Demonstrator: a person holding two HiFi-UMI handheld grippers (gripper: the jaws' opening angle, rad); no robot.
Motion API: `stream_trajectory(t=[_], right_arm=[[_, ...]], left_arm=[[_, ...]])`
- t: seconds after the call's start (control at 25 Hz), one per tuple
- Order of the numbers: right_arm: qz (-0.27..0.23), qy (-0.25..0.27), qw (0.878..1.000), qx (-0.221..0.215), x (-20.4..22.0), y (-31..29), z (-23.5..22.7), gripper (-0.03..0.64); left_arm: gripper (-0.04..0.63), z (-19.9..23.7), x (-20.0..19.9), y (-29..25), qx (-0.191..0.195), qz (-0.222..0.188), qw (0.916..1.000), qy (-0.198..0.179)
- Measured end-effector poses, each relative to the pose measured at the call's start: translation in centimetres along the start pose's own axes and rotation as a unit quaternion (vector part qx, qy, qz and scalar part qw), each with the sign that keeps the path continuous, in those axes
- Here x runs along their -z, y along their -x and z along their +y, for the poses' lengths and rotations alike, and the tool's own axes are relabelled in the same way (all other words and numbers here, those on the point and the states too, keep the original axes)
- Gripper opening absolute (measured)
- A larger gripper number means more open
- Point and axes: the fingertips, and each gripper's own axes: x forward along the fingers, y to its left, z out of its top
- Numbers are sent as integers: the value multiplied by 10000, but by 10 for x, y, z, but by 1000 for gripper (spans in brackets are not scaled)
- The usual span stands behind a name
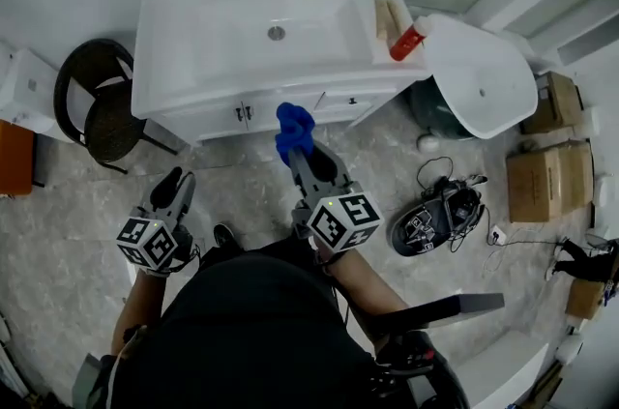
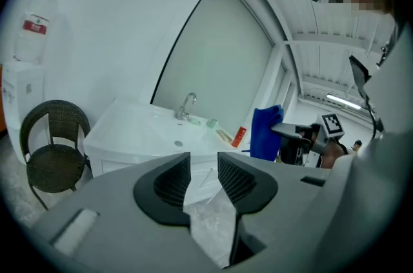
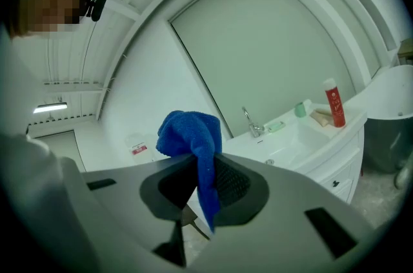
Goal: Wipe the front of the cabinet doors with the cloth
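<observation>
1. Right tongs (image 3: 205, 168): these are closing down on the blue cloth (image 3: 190, 133). They are pinching a hanging fold of it, and the rest is bunching up above the tips.
2. Left tongs (image 2: 203, 171): these are standing a little apart and gripping nothing. Only floor and cabinet are showing through the gap. They are hanging low and back, off the counter's front-left corner.
3. Cloth, head view (image 1: 293, 129): it is sitting just below the middle of the front edge of the counter (image 1: 213, 30). The right tongs (image 1: 298, 151) are holding it out towards the cabinet doors (image 1: 227, 115).
4. Governing relation: the doors are lying straight ahead of the right tongs. Their fronts are running left to right under the counter's front edge. The right tongs are far nearer to them than the left tongs (image 1: 174, 187).
5. Contact: the cloth is appearing to stop just short of the door face. Whether it is touching cannot be told.
6. Judgement: the wiping is looking barely begun. The next move is calling for a push forward, then strokes along the doors.
</observation>
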Motion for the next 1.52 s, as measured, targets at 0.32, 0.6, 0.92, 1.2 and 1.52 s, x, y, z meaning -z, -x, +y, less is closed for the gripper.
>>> stream_trajectory(t=[0.32, 0.6, 0.92, 1.2, 1.52], right_arm=[[-343, 451, 9983, -133, -12, 6, 62, 57], [-383, 921, 9950, -61, -11, 6, 86, 57], [-348, 1062, 9936, -150, -14, 8, 90, 57], [-285, 1058, 9936, -254, -14, 8, 88, 57], [-353, 1003, 9938, -330, -17, 7, 87, 57]], left_arm=[[132, -25, -89, 39, 386, -1041, 9938, -34], [132, -37, -94, 40, 775, -1123, 9906, -72], [132, -46, -88, 29, 868, -993, 9913, -38], [132, -51, -84, 26, 827, -955, 9920, 61], [132, -51, -83, 25, 770, -968, 9923, 107]])
